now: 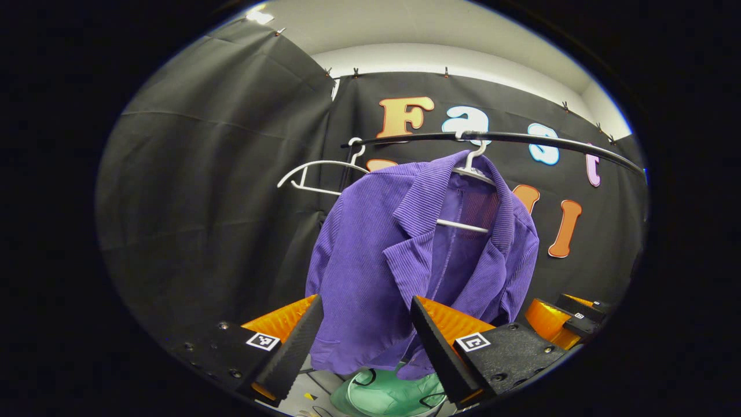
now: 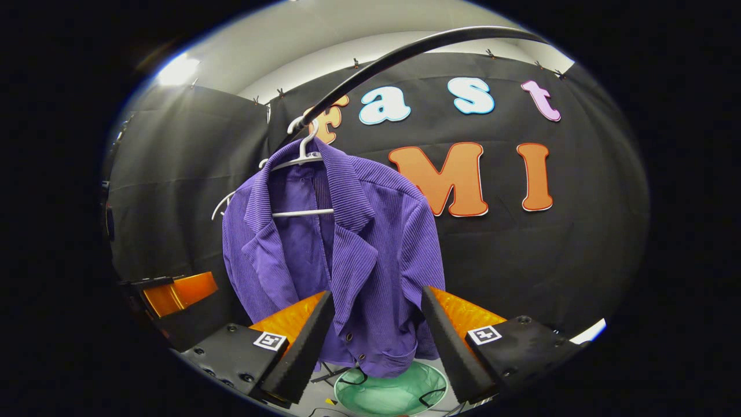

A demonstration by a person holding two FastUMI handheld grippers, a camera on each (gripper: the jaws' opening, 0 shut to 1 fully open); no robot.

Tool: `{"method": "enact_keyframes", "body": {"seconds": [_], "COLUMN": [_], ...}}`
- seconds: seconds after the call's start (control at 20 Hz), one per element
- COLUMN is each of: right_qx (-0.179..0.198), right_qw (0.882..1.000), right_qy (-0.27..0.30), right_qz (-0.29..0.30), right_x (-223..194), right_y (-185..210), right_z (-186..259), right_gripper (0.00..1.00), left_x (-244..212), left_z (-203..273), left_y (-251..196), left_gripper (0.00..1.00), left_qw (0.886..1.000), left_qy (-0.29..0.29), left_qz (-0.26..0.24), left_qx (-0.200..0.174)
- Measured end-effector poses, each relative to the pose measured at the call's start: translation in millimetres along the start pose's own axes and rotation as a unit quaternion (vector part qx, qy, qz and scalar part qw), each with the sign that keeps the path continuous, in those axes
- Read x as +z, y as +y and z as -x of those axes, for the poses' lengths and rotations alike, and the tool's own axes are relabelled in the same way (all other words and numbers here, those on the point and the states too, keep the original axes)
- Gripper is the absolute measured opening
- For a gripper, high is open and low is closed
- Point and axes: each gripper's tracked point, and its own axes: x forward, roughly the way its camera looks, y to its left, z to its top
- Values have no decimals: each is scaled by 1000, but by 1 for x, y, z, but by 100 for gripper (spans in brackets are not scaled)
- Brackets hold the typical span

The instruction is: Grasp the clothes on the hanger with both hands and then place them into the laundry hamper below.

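Before jacket [image 1: 370, 272] we hold left tongs [image 1: 363, 341], right tongs [image 2: 376, 341] spread (nothing pinched); next: pinch cloth, lower into hamper [image 2: 393, 394].

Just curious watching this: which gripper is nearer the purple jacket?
Roughly equal; neither touches. The left gripper faces the purple jacket at its lower hem, open; the right gripper does likewise.

A cloth-walled recording booth: black drapes [image 1: 220, 191] clipped beneath a white ceiling [image 1: 440, 29], a clothes rail [image 2: 405, 49] across.
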Motion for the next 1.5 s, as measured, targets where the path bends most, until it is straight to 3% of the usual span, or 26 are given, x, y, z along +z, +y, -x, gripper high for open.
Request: {"method": "enact_keyframes", "body": {"seconds": [0.2, 0.25, 0.3, 0.35, 0.55, 0.6, 0.95, 1.0, 1.05, 1.15, 1.2, 1.3, 1.4, 1.45, 1.5], "right_qx": [-5, -3, 0, 2, 14, 15, 17, 17, 15, 11, 7, 6, 6, 5, 6], "right_qw": [1000, 1000, 1000, 1000, 1000, 1000, 1000, 1000, 1000, 1000, 1000, 1000, 999, 999, 999], "right_qy": [-9, -10, -10, -9, -9, -7, -1, 0, 3, 6, 8, 15, 27, 32, 38], "right_qz": [1, 3, 7, 10, 21, 22, 19, 19, 19, 18, 19, 19, 19, 18, 14], "right_x": [3, 4, 3, 4, 4, 4, -3, -5, -7, -11, -13, -18, -25, -28, -31], "right_y": [5, 8, 11, 14, 27, 29, 36, 38, 38, 39, 39, 40, 40, 40, 40], "right_z": [-12, -15, -18, -21, -43, -48, -88, -93, -99, -109, -114, -124, -134, -138, -141], "right_gripper": [100, 98, 90, 90, 90, 90, 90, 98, 90, 90, 98, 96, 90, 95, 91], "left_x": [-2, -1, 0, 0, -5, -7, -21, -20, -19, -18, -18, -20, -20, -20, -20], "left_z": [-14, -16, -16, -17, -21, -20, -13, -13, -12, -11, -10, -8, -7, -6, -4], "left_y": [-11, -12, -11, -10, -7, -7, 1, 3, 5, 9, 11, 14, 16, 19, 20], "left_gripper": [95, 95, 95, 92, 99, 92, 96, 96, 96, 96, 96, 92, 95, 96, 96], "left_qw": [1000, 1000, 1000, 999, 999, 999, 999, 999, 999, 999, 999, 999, 999, 999, 999], "left_qy": [9, 7, 2, 1, 12, 15, 38, 38, 37, 35, 35, 40, 41, 40, 40], "left_qz": [-6, -12, -19, -25, -22, -19, -13, -12, -12, -14, -14, -11, -8, -11, -15], "left_qx": [-23, -26, -25, -25, -25, -25, -17, -16, -13, -8, -6, -3, 0, 3, 6]}}
